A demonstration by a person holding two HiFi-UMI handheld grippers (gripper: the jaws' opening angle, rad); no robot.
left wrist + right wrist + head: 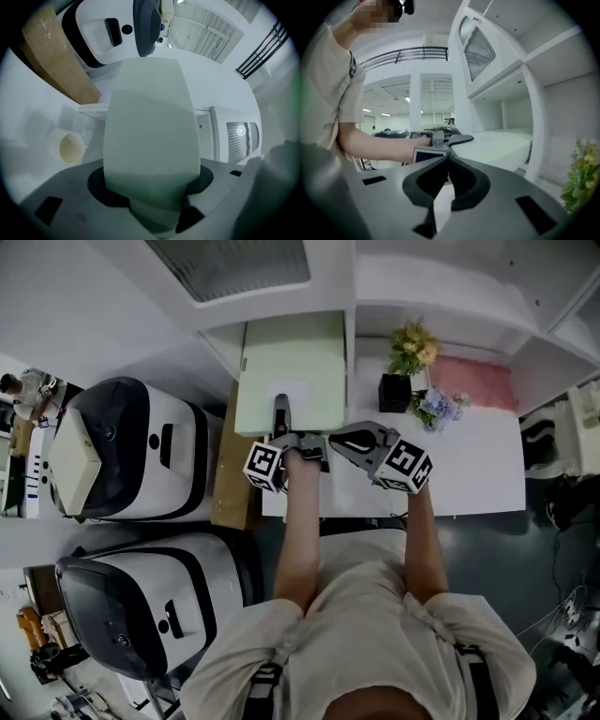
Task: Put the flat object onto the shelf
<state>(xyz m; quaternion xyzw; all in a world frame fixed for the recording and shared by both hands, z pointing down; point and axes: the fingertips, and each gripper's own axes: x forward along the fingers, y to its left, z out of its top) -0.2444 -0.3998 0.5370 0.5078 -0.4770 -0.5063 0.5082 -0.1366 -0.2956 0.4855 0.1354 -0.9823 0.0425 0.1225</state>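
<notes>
Left tongs (pixel 281 416) pinch the pale green flat object (pixel 291 362) near the white shelf (pixel 450 287), right tongs (pixel 446 164) pressed together, empty; next it likely needs sliding in level.

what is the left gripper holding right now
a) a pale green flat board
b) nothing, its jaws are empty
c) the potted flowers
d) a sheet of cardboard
A: in the left gripper view the jaws are closed on the pale green flat board, and the head view shows it reaching forward from the left gripper.
</notes>
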